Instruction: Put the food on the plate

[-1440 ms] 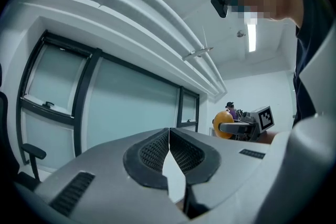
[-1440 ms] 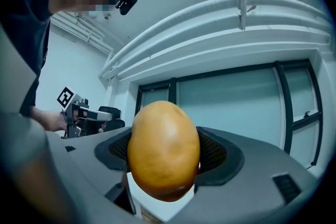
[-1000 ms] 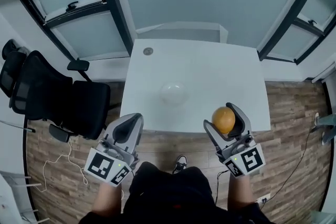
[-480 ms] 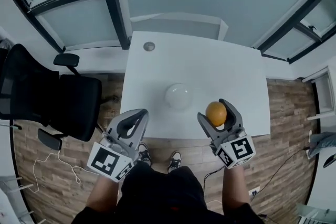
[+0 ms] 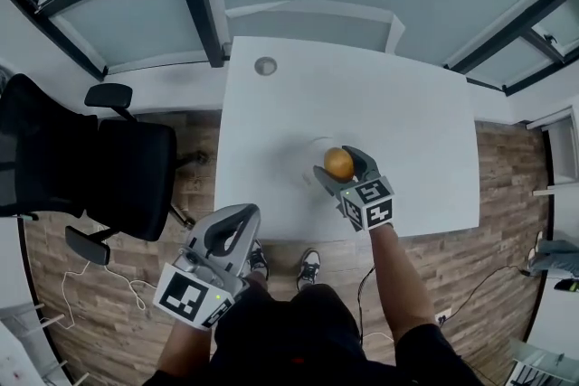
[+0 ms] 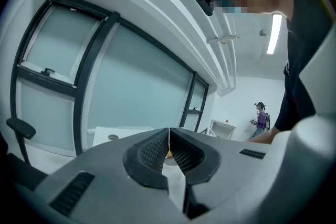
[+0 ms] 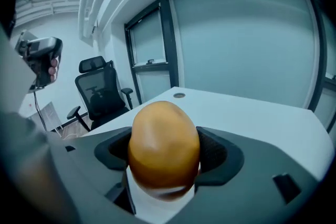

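The right gripper (image 5: 341, 165) was clamped on a round orange-brown piece of food (image 7: 164, 143), with a jaw pressed against each side. Just beneath it lay the white plate (image 5: 310, 155) on the white table (image 5: 407, 131). The left gripper (image 6: 169, 150), its jaws closed together on nothing, hung well behind the right one, off the table's near edge.

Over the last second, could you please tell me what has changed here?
The right claw, shut on the food, carried it forward from the near edge of the table to above the plate. Nothing was let go. The left claw stayed shut and empty, off the table; the plate stayed put.
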`<state>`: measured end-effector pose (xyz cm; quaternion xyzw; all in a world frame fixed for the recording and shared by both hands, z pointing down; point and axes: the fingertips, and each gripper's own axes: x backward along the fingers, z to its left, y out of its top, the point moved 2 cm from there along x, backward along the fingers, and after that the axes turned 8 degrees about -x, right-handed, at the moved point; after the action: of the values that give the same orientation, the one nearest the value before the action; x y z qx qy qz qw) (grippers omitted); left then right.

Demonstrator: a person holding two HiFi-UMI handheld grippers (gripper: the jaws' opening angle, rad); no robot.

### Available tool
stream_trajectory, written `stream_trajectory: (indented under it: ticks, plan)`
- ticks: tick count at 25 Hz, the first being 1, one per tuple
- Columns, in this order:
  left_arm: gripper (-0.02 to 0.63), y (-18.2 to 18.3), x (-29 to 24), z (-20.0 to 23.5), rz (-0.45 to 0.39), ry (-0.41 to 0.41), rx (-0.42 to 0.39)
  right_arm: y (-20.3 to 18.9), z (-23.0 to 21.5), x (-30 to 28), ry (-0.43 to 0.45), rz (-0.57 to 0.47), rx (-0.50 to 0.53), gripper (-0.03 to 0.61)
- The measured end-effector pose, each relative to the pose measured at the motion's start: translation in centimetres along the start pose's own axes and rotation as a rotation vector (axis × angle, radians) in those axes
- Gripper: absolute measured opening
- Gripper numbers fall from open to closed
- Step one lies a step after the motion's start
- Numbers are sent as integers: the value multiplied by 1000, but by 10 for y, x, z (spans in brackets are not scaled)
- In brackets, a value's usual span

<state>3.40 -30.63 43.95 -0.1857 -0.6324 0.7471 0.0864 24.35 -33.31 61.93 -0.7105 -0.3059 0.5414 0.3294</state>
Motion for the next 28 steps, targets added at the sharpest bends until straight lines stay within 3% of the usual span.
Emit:
stream_trajectory:
  ticks: [4, 10, 20, 28]
  plan:
    - [25, -6, -2, 5, -9, -1, 23, -25, -15, -29, -47, 121, 58, 360]
    - [25, -22, 2, 15, 3, 31, 71, -48, -13, -44, -44, 228, 146, 360]
    - [25, -33, 12, 18, 28, 47, 92, -54, -19, -54, -91, 257, 173, 360]
    - [25, -39, 19, 17, 53, 56, 90, -50, -17, -48, -77, 230, 122, 362]
